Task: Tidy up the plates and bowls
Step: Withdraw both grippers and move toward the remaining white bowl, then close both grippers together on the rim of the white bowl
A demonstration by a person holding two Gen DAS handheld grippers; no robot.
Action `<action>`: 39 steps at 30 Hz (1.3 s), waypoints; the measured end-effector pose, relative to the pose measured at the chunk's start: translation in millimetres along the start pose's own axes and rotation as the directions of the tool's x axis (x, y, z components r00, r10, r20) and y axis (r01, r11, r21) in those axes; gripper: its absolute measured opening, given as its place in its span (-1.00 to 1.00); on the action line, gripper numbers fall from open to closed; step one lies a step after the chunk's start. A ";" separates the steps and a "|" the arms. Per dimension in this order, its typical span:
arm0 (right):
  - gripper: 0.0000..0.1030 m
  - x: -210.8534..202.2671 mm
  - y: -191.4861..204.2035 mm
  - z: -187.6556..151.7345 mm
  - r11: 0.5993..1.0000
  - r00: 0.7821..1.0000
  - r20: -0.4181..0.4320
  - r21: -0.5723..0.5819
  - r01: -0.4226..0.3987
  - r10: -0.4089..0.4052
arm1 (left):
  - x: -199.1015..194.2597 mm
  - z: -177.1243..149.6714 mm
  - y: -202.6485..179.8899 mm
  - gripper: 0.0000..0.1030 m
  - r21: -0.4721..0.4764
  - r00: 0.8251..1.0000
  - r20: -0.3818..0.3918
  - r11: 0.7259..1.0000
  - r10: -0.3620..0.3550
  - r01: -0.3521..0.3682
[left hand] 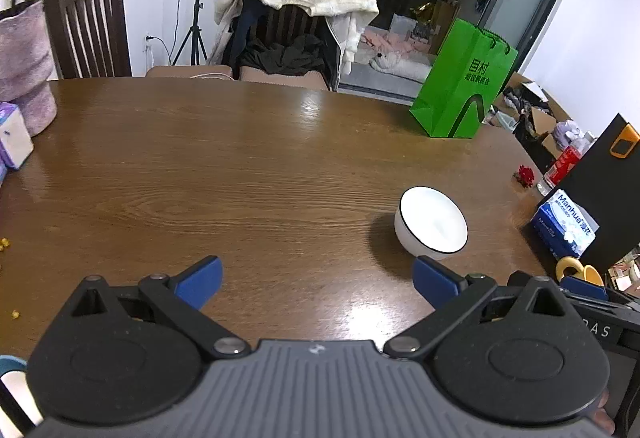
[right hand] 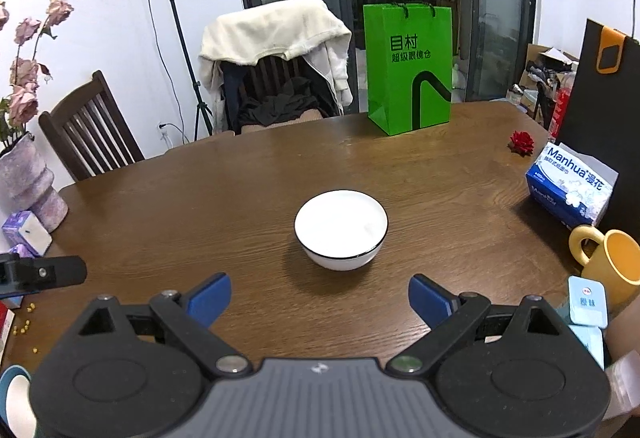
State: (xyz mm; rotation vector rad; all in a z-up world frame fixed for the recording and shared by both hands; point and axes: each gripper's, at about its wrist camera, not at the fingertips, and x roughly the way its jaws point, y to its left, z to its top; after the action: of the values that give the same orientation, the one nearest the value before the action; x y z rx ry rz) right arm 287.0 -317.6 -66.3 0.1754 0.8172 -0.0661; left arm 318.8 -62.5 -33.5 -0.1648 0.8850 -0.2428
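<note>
Right gripper (right hand: 319, 296): held low over the near edge of the wooden surface (right hand: 224, 190), pointing level across it; jaws wide apart, nothing between them.
Left gripper (left hand: 318, 280): also low over the near edge, aimed across a bare stretch of wood; jaws wide apart and empty. Its dark body shows at the left border of the right wrist view.
Bowl (right hand: 341, 229): white with a thin dark rim line, upright and empty, standing on the surface. In the right wrist view it sits straight ahead of the open jaws, centred on the gap and clear of both blue fingertips. In the left wrist view it lies ahead and to the right, just past the right fingertip; whether they touch cannot be told.
Yellow mug (right hand: 612, 266): right of the right gripper, near the surface's edge.
Tissue pack (right hand: 570, 184): blue and white, reads "Manhua", with Chinese characters after it; well right of the bowl.
Black bag (right hand: 600, 86): upright behind the tissue pack, orange tab near its top.
Red flower (right hand: 522, 142): lying beyond the tissue pack.
Green paper bag (right hand: 408, 68): upright at the far edge, printed with Chinese characters "目村" above a smaller line.
Vase (right hand: 26, 182): pale purple, far left, holding pink flowers.
Chair (right hand: 276, 66): behind the surface, draped with a cream garment.
</note>
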 end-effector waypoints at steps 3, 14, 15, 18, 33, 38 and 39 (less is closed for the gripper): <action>0.85 13.9 -10.9 6.7 1.000 1.000 -0.011 0.006 -0.002 0.002 | 17.3 5.0 -10.0 1.00 -0.004 1.000 -0.019 1.000 0.003 -0.003; 0.86 74.8 -48.7 27.1 0.999 0.997 -0.070 0.039 -0.012 0.015 | 85.9 25.3 -50.7 1.00 0.015 0.996 -0.084 1.000 0.010 -0.009; 0.86 80.7 -52.9 29.7 0.999 0.997 -0.072 0.044 -0.013 0.016 | 91.6 27.4 -54.5 1.00 0.019 0.996 -0.086 1.000 0.012 -0.011; 0.85 96.5 -62.9 37.3 0.998 0.997 -0.080 0.061 -0.013 0.018 | 111.2 32.5 -65.4 1.00 0.031 0.994 -0.105 0.999 0.024 -0.021; 0.84 166.8 -86.7 56.9 0.991 0.988 -0.156 0.130 0.040 -0.019 | 196.3 57.4 -96.5 1.00 0.050 0.984 -0.158 0.996 0.080 -0.073; 0.64 189.0 -85.7 59.6 0.991 0.980 -0.195 0.124 0.054 -0.029 | 223.2 60.9 -98.2 0.98 0.053 0.978 -0.185 0.995 0.096 -0.088; 0.64 192.2 -85.6 59.4 0.991 0.980 -0.200 0.124 0.049 -0.023 | 227.9 60.5 -98.6 0.97 0.056 0.977 -0.190 0.994 0.101 -0.092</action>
State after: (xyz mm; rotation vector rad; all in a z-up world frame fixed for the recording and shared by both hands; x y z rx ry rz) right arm 450.3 -410.7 -177.9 0.2923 1.0156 -0.1374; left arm 490.8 -217.7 -141.4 -0.0546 1.0757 -0.1910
